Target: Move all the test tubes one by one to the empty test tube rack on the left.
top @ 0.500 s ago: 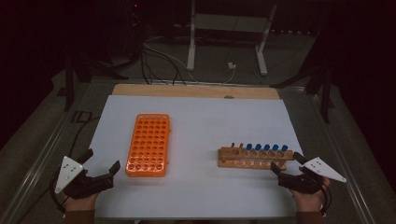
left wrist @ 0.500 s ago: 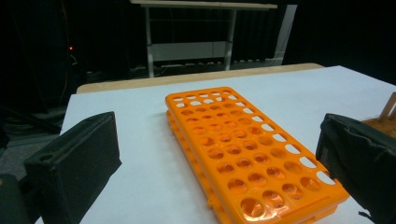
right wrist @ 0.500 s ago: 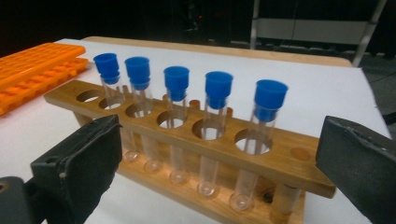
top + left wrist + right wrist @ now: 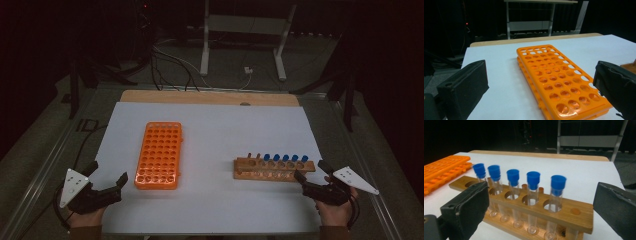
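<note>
An empty orange tube rack (image 4: 159, 155) (image 4: 554, 75) lies on the white sheet, left of centre. To its right a wooden rack (image 4: 274, 170) (image 4: 564, 207) holds several clear tubes with blue caps (image 4: 285, 158) (image 4: 533, 179); its left holes are empty. My left gripper (image 4: 107, 174) rests at the sheet's near left corner, open, pointing at the orange rack's near end with nothing between its fingers (image 4: 464, 86). Just off the wooden rack's right end, my right gripper (image 4: 310, 170) is open, its fingers (image 4: 467, 206) spread wide before the tubes without touching them.
The white sheet (image 4: 215, 125) covers a wooden table top (image 4: 210, 97) whose far edge shows. Behind the table stand a metal frame's legs (image 4: 204, 55) and loose cables (image 4: 170, 62) on the floor. Table rails run along both sides.
</note>
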The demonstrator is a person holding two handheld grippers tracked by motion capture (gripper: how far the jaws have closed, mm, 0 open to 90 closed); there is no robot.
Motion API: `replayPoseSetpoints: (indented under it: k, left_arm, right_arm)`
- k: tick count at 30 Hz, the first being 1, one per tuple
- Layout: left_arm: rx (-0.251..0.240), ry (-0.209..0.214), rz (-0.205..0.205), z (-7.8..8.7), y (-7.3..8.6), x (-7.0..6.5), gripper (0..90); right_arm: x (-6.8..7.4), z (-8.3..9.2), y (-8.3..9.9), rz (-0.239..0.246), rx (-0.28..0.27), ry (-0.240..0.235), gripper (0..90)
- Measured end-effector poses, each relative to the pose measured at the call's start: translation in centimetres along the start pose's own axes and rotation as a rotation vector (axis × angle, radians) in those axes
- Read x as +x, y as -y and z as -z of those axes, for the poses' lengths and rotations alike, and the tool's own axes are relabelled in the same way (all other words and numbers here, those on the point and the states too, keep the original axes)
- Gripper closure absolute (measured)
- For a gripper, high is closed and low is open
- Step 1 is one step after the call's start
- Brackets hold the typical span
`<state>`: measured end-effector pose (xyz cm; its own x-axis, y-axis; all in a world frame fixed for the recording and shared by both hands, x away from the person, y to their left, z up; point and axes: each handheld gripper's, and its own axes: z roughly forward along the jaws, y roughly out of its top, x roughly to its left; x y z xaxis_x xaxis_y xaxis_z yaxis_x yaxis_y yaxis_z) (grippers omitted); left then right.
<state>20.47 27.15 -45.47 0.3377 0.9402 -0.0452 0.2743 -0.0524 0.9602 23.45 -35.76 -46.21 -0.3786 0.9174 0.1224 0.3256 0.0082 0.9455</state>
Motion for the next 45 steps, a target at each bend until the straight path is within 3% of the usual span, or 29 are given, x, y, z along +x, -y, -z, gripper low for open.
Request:
replayPoseSetpoints:
  k: [4,15,25,33,45]
  left_arm:
    - [0.010,-0.007,-0.011,0.1,0.1,-0.2,0.4]
    - [0.012,-0.014,0.005,0.3,0.3,-0.1,0.4]
    - [0.022,-0.008,0.005,0.2,0.4,-0.3,0.4]
    - [0.021,-0.006,0.007,0.2,0.5,-0.2,0.4]
    - [0.031,0.009,0.003,0.1,0.5,-0.4,0.4]
  right_arm:
    - [-0.2,-0.2,-0.8,0.010,0.009,0.004,3.2]
    - [-1.6,-1.2,-2.2,-0.012,0.037,-0.013,13.2]
    - [-2.4,-1.4,-1.8,-0.020,0.064,-0.015,38.9]
    - [-2.2,-2.0,-1.2,0.012,0.110,-0.021,58.2]
    - [-2.1,-2.8,-0.5,0.026,0.149,0.006,69.2]
